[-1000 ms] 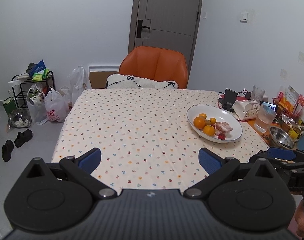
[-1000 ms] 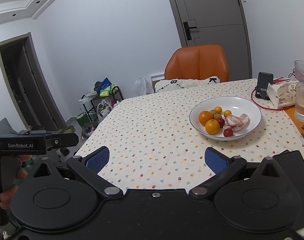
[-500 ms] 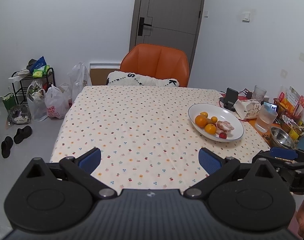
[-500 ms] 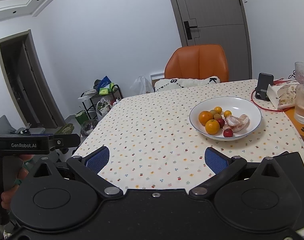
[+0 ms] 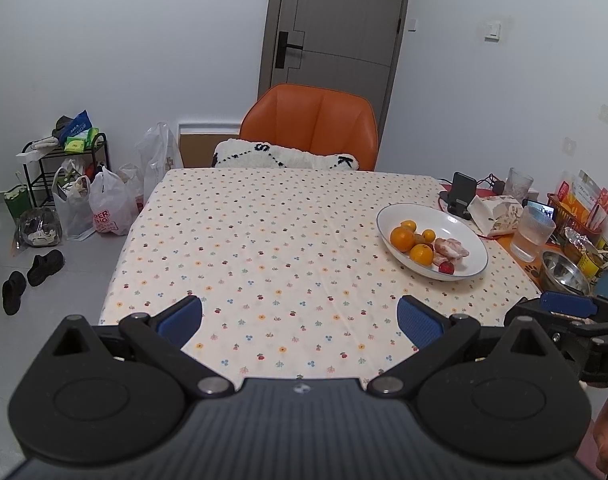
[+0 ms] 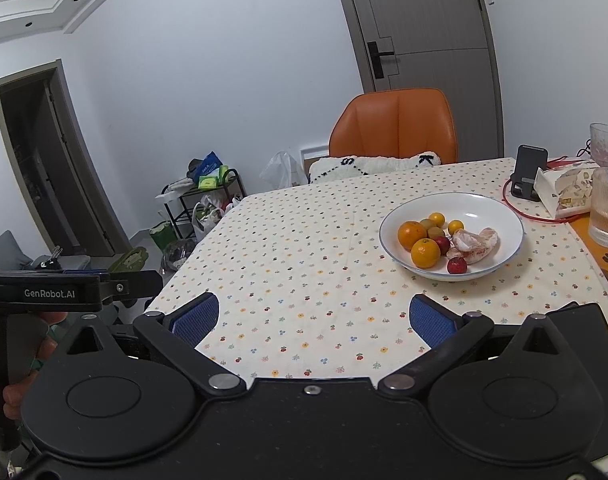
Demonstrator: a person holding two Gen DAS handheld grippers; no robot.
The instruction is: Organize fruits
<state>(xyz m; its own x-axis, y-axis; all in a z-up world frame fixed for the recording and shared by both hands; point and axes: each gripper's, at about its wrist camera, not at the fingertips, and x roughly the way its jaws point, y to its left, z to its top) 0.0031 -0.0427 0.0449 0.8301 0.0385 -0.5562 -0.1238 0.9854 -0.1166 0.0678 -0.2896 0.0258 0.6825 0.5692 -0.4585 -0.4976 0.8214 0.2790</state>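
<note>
A white bowl stands on the right half of the flower-print tablecloth. In it lie two oranges, small yellow citrus, peeled pomelo pieces and small red fruits. My left gripper hovers open over the near table edge, well short of the bowl and to its left. My right gripper is open too, above the near edge with the bowl ahead and to the right. Nothing is between either pair of fingers.
An orange chair with a white cushion stands at the far side. Right of the bowl are a phone stand, a tissue pack, a ribbed glass and a steel bowl. Bags and a rack crowd the floor at left.
Both grippers have risen and drawn back slightly, so the table and bowl appear a little farther away. Fingers stay open and the fruit has not moved.
</note>
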